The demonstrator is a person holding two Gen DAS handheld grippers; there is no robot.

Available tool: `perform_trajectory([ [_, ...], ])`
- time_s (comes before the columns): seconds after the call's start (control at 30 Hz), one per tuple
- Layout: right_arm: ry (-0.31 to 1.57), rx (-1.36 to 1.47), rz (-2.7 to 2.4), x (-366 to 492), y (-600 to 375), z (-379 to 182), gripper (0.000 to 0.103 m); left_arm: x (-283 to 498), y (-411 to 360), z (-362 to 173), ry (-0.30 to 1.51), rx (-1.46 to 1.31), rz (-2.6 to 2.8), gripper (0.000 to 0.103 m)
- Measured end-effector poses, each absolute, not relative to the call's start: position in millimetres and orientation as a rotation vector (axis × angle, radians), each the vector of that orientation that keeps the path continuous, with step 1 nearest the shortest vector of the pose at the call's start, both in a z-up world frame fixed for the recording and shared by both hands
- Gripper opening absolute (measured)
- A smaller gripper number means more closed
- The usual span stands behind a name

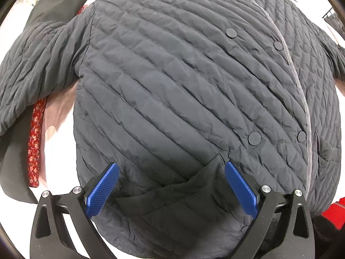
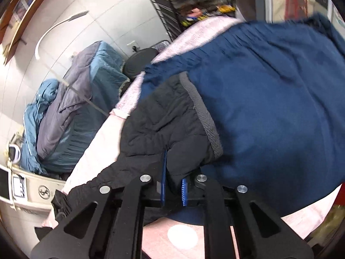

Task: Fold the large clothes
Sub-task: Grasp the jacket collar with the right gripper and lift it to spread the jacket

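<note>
Two tongs at work: my left gripper gapes wide over the soft, puffy quilted jacket's hem, my right gripper clamps its cuff.

The quilted jacket hides most of the pale table beneath it. My right gripper has its pads buried in the sleeve cuff. The shelves behind are blurred, contents unreadable.
</note>
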State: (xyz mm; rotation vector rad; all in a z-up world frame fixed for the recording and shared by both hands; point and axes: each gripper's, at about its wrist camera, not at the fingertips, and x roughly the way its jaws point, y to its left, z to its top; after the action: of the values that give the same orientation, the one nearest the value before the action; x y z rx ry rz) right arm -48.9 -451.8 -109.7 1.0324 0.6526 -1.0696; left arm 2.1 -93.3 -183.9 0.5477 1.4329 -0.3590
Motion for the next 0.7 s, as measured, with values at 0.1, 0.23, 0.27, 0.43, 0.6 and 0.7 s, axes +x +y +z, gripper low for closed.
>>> perform_trajectory([
  [0.1,0.674,0.921,-1.012,-15,-438,-83,0.009,9,-82,-188,1.441,0.522,-0.350,0.097],
  [0.23,0.701,0.791,-0.857,50,-409,-50,0.009,20,-63,-187,1.432,0.483,-0.341,0.097],
  [0.27,0.706,0.765,-0.796,75,-396,-42,0.009,24,-56,-186,1.422,0.475,-0.337,0.097],
  [0.43,0.775,0.678,-0.531,186,-325,-34,0.009,44,-21,-178,1.379,0.451,-0.310,0.097],
  [0.6,0.881,0.569,-0.277,296,-226,-51,0.009,66,26,-174,1.352,0.421,-0.260,0.097],
  [0.7,0.939,0.497,-0.150,348,-162,-67,0.009,76,55,-177,1.358,0.395,-0.230,0.097],
])
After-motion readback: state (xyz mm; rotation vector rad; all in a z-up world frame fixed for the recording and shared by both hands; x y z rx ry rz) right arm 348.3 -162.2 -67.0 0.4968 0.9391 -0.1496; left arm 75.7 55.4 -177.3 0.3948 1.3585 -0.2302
